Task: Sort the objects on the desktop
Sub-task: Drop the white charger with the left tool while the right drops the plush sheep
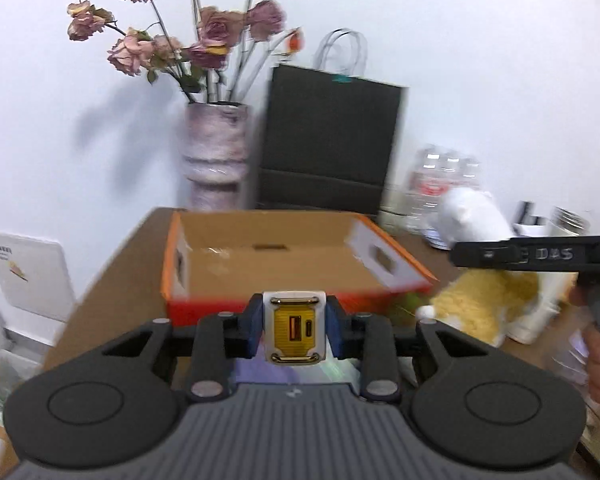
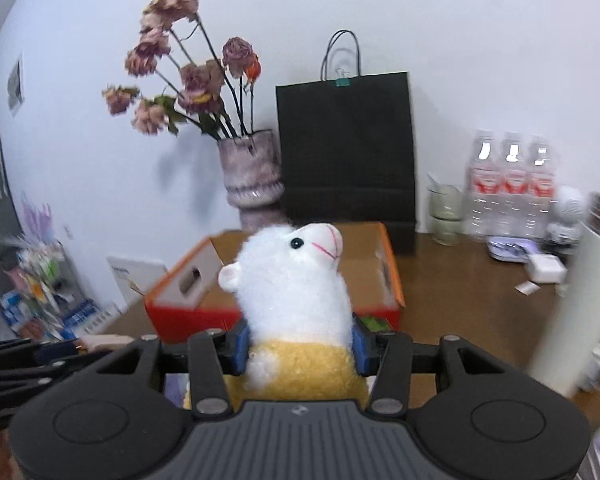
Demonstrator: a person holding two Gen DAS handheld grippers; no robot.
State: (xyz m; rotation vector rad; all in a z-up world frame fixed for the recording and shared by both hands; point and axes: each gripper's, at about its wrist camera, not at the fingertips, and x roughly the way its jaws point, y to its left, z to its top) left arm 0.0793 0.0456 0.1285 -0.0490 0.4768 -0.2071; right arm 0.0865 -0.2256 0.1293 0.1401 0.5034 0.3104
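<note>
My left gripper (image 1: pixel 295 328) is shut on a small white and gold charger block (image 1: pixel 295 334) and holds it above the table, just in front of the open orange cardboard box (image 1: pixel 300 300). My right gripper (image 2: pixel 300 344) is shut on a white and yellow alpaca plush (image 2: pixel 296 280), held upright in front of the same box (image 2: pixel 188 312). The plush (image 1: pixel 476 304) and the right gripper's body (image 1: pixel 540 256) also show at the right of the left wrist view.
A vase of dried roses (image 2: pixel 252 176), a black paper bag (image 2: pixel 346 152) and water bottles (image 2: pixel 512 184) stand behind the box against the wall. A white tumbler (image 2: pixel 580 300) stands at the right. Small white items (image 2: pixel 544 268) lie on the brown table (image 2: pixel 460 280).
</note>
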